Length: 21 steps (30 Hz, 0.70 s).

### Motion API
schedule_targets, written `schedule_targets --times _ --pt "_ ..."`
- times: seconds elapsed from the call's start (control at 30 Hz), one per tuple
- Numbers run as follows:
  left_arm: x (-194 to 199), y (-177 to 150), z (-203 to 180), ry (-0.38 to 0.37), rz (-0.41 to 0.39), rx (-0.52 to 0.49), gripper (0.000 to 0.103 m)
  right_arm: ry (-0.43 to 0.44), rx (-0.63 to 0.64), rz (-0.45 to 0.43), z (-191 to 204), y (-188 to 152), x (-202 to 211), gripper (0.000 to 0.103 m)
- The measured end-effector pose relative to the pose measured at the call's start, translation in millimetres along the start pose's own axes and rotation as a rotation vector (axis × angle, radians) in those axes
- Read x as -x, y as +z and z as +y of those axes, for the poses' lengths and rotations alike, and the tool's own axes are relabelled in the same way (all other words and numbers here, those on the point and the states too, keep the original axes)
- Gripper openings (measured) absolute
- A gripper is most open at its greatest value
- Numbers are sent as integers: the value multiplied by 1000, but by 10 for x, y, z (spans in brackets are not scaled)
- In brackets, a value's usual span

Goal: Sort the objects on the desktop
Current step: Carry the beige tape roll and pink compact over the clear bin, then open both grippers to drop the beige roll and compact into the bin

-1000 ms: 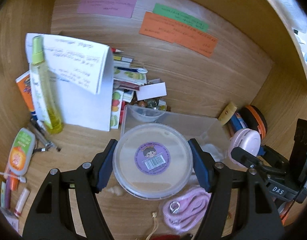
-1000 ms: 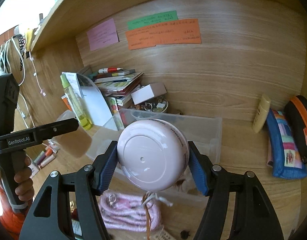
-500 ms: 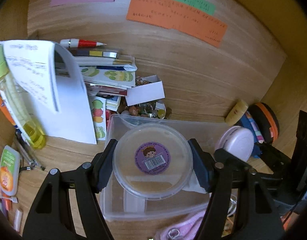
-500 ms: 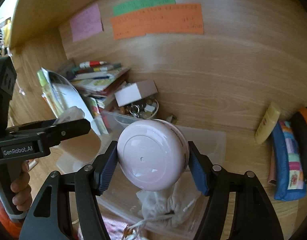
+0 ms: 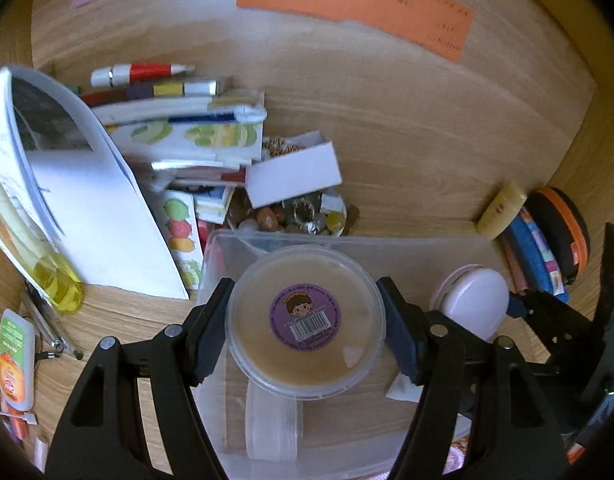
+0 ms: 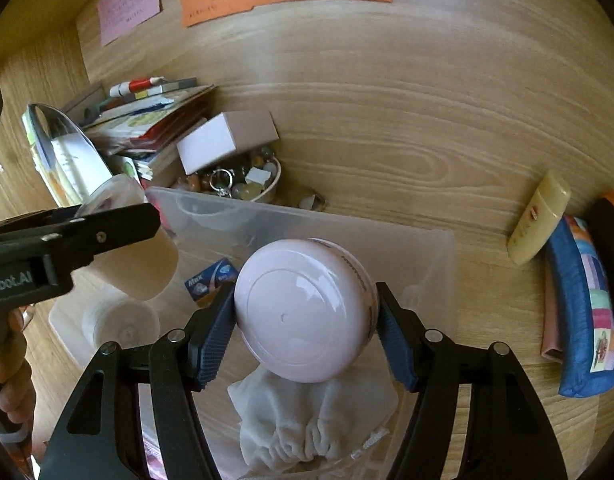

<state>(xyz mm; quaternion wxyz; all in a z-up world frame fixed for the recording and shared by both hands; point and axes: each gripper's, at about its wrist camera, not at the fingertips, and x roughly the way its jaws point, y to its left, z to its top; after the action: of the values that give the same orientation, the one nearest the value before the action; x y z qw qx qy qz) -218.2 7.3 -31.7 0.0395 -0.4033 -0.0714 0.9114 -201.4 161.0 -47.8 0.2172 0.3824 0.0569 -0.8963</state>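
Observation:
My left gripper [image 5: 305, 330] is shut on a round clear plastic tub [image 5: 305, 322] with a purple barcode sticker on its lid, held over the left part of a clear plastic storage bin [image 5: 419, 254]. My right gripper [image 6: 305, 322] is shut on a round pink case [image 6: 305, 310], held over the same bin [image 6: 435, 256]. The pink case also shows in the left wrist view [image 5: 471, 300]. The tub also shows in the right wrist view [image 6: 135, 264]. Inside the bin lie a white drawstring pouch [image 6: 311, 420], a tape roll [image 5: 271, 424] and a small blue box [image 6: 211, 282].
A stack of books with pens [image 5: 179, 120], a white box [image 5: 293, 174] over a bowl of trinkets [image 5: 299, 218], papers [image 5: 67, 200] and a yellow spray bottle [image 5: 55, 284] crowd the back left. A cream tube [image 6: 541, 218] and colourful pouches [image 6: 583, 300] lie right.
Both grippers have moved forward and lower over the bin with their objects still held. The pink cord has dropped out of both views.

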Motion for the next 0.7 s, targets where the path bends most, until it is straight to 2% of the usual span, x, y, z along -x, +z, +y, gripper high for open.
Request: schedule_targets --times 0.13,0.4,0.57,0.63,0.7 --pt "-137 -71 47 4 41 9 70 -4 -1 28 -22 -25 -65 63" --pt "-232 -104 18 9 69 9 70 -62 25 14 25 -45 -70 63" --pt "-257 -111 -3 23 83 -1 70 -73 27 2 18 -29 -58 70" --pt "-252 -113 -5 26 86 -10 70 -88 38 -5 39 -32 -46 76" --pt "-226 -115 -16 22 85 -18 70 -97 48 -17 57 -38 -28 77"
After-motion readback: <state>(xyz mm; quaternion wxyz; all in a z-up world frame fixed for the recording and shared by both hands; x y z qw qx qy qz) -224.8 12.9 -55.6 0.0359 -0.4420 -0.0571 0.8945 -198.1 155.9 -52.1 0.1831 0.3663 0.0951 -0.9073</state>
